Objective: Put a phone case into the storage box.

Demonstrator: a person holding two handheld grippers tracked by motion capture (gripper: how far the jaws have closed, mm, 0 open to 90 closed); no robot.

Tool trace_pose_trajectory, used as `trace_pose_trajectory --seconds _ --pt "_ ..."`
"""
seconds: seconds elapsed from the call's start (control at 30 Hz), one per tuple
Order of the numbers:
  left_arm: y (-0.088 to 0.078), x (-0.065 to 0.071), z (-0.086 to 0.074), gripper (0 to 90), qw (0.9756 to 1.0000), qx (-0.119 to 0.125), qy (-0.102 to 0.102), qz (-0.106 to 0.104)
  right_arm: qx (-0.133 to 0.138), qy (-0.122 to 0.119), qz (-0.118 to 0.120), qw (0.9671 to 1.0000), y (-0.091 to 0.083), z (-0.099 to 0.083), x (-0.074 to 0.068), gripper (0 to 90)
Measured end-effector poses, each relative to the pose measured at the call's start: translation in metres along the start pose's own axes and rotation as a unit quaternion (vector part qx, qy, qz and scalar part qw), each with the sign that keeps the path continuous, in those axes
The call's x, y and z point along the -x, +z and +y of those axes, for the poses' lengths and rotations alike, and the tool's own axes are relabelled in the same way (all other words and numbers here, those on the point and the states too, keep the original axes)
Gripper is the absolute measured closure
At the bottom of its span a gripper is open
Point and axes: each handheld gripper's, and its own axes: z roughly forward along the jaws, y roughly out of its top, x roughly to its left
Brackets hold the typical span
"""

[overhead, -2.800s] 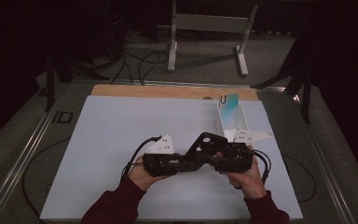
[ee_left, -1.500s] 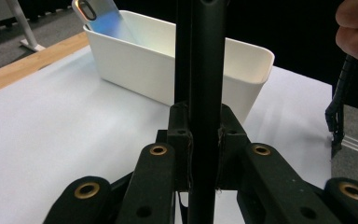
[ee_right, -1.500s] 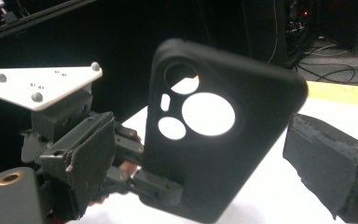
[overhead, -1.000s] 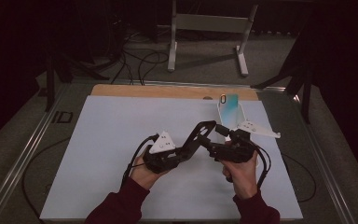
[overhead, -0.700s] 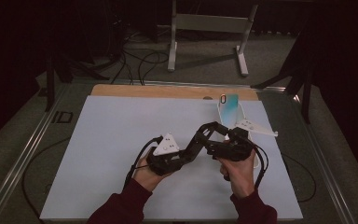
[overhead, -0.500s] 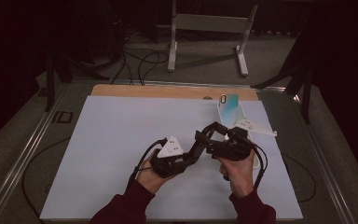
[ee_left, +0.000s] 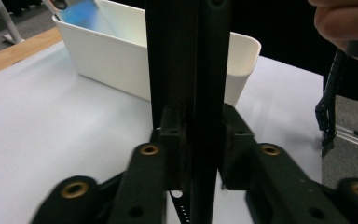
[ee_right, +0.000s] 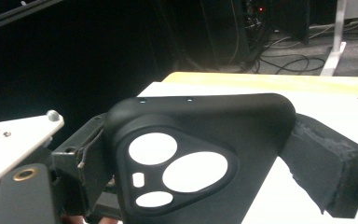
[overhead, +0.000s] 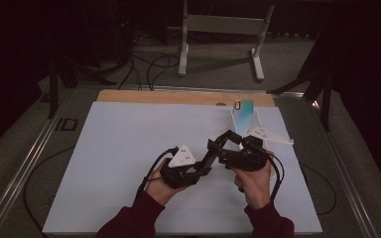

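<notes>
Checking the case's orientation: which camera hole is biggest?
The lower-right hole in the phone case, seen in the right gripper view: wider than the upper-left hole, far bigger than the small slot and bottom hole.

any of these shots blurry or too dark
High view: dim, room black, only the mat bright. Left gripper view: case too close, soft; bin sharper. Right gripper view: case clear, background dark.

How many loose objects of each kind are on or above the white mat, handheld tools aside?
phone case: 1
white bin: 1
blue phone: 1
Total: 3
</notes>
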Motion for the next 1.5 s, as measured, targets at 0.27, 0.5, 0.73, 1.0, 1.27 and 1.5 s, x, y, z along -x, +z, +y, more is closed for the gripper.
trace_pose_trajectory --seconds 0.27,0.5,0.73,1.0,1.27,1.5 --pt "-0.006 -0.004 0.001 57.3 0.9999 0.007 -0.004 0.010 0.003 0.000 -0.005 1.0000 0.003 0.001 0.000 14.3" --pt "-0.010 -0.005 0.001 31.3 0.9987 0.009 -0.005 0.049 0.004 -0.003 -0.009 0.9999 0.002 0.002 0.000 14.5" --pt "-0.014 -0.007 0.002 13.1 0.9968 0.015 -0.007 0.078 0.009 -0.003 -0.011 0.9999 0.001 0.003 0.001 14.5" --pt "-0.019 -0.010 0.001 0.2 0.9955 0.014 -0.006 0.094 0.014 -0.004 -0.011 0.9998 0.000 0.004 0.001 14.6" --pt "-0.023 -0.014 -0.002 0.0 0.9937 0.009 -0.006 0.112 0.015 -0.007 -0.020 0.9997 0.000 0.005 0.004 14.6" --pt "-0.028 -0.017 -0.004 0.0 0.9916 0.006 -0.004 0.129 0.019 -0.010 -0.025 0.9995 0.000 0.007 0.008 14.7"
